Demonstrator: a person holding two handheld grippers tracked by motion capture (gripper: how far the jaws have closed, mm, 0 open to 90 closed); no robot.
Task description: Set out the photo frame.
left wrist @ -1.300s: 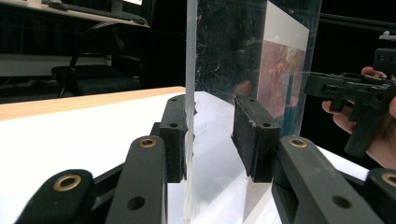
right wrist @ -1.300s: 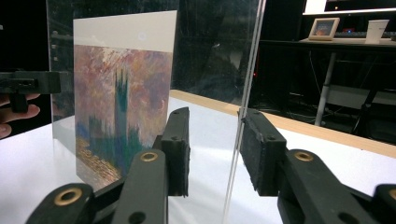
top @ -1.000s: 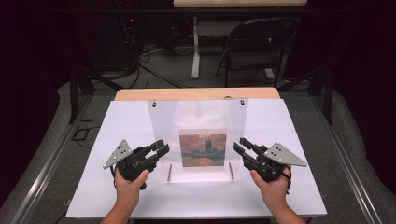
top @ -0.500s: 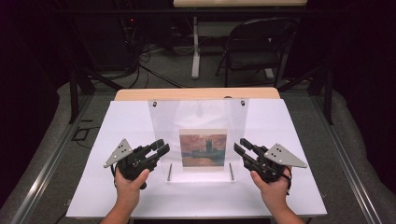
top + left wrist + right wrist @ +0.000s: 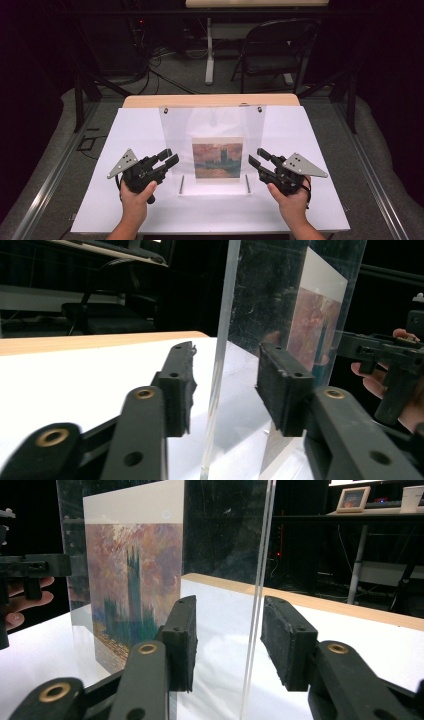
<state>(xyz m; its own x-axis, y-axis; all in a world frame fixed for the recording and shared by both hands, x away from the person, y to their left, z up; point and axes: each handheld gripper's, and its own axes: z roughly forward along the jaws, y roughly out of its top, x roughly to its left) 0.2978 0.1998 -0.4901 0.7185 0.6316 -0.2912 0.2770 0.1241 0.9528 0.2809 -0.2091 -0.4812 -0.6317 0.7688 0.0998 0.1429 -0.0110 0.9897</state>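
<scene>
The left claw [image 5: 169, 158] stands wide open at the left edge of the clear stand [image 5: 212, 125], one jaw on each side of the sheet, gripping nothing. The right claw [image 5: 259, 157] is wide open too, straddling the stand's right edge with gaps on both sides. The clear stand rises upright in the middle of the white table [image 5: 125, 200], a little towards the person. The picture [image 5: 217, 158] sits against its lower part, between the two claws.
</scene>
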